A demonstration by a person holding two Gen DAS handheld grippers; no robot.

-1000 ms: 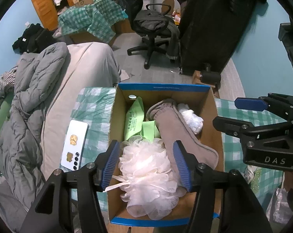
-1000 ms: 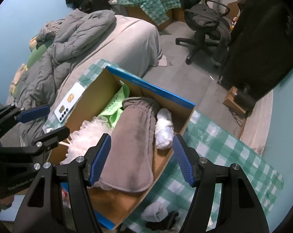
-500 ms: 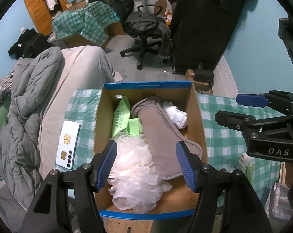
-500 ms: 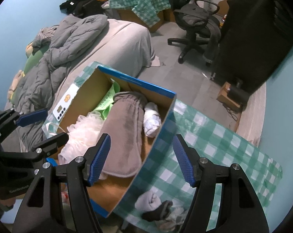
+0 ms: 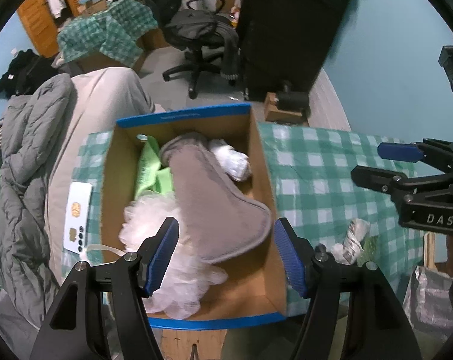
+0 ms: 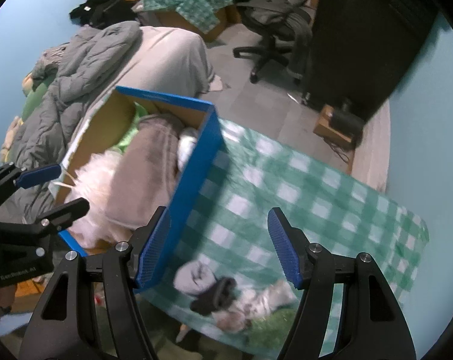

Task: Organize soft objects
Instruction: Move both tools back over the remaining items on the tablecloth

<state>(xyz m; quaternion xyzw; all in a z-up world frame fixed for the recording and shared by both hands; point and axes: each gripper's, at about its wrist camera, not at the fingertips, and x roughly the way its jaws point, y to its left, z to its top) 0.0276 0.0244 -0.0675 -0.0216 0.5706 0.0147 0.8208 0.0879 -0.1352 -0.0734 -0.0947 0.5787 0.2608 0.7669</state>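
Observation:
A blue-rimmed cardboard box [image 5: 258,162] [image 6: 196,162] stands on a green checked cloth [image 5: 316,162] [image 6: 286,180]. It holds a white bath pouf [image 5: 154,222], a grey plush slipper [image 5: 214,198], a green cloth [image 5: 148,168] and a white bundle [image 5: 232,162]. My left gripper [image 5: 226,252] is open and empty above the box's near end. My right gripper [image 6: 217,246] is open and empty above the cloth right of the box, over a grey sock roll [image 6: 193,276], a dark sock [image 6: 214,297] and a white cloth [image 6: 268,297].
A phone [image 5: 77,216] lies on the bed left of the box, beside a grey quilt [image 5: 25,162]. An office chair [image 5: 199,42] and a black cabinet [image 5: 289,24] stand beyond. A silvery bag [image 5: 430,297] sits at lower right.
Both grippers have pulled back and shifted right. The right gripper went from over the box to over the checked cloth and the loose socks. The pouf stays in the box.

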